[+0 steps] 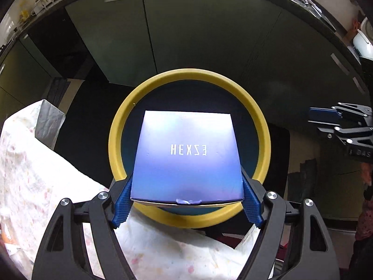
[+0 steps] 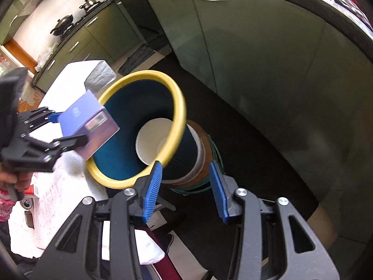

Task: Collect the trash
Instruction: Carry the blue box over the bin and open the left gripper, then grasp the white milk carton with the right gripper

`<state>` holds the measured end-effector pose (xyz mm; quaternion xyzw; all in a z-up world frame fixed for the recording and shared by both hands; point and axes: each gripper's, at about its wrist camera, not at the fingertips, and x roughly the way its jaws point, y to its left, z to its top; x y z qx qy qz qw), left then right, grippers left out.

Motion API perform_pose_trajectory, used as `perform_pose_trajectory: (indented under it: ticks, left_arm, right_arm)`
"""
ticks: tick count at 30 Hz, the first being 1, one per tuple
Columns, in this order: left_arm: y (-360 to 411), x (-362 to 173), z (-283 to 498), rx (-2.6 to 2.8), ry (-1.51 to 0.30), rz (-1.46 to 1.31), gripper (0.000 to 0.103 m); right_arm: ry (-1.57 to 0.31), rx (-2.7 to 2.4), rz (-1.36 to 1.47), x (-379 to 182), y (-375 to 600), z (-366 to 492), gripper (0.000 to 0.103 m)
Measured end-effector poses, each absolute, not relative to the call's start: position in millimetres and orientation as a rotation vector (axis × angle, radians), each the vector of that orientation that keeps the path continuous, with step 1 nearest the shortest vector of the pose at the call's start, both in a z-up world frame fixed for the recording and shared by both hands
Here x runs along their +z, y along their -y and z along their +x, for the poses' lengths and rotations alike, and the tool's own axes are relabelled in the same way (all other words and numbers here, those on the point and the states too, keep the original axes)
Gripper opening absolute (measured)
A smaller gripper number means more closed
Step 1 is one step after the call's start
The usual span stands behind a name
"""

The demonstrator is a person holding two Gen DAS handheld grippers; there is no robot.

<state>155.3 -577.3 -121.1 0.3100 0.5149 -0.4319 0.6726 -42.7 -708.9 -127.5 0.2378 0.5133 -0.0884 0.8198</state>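
**Box over the bin, one squeeze from gone**

Box first, because that's the trash in play: one flat blue-violet carton with pale lettering on its face, pinched by its two opposite side edges between the fingers of the left gripper, which stand wide around it. It hangs right above the mouth of the bin, a dark blue tub with a yellow rim, tilted a touch, its far corner already past the rim in the right-hand view.

How will it handle? My guess is light and fairly stiff, thin card that keeps its shape. The near edge shows a small crumple, so it dents if squeezed hard. The smooth printed faces look slippery; the side edges, where it's gripped now, seem the sensible hold.

Over on the other side, the right gripper carries nothing. Its blue fingers sit partly apart, near the bin's rim, and I can't say whether one touches it.

Count it up: one box, one bin, and one white paper cup lying on its side down in the bin. Two grippers, one loaded. The worktop beside the bin wears a pale speckled cloth, with a crinkled silver bag sitting at its far end.
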Motion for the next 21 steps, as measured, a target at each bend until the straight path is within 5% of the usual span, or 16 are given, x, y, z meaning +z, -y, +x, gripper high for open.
perform_pose_trajectory:
  ticks: [8,21]
  left_arm:
    - [572,-108,158,-0.946,-1.163,0.646,0.083]
    - [368,70,102,-0.877,-0.825,0.345,0.098]
  right_arm:
    - [-1.077,-0.199,0.523,-126,714,-49,0.044]
    - [-1.075,-0.072,0.424,-108,655,-28,0.048]
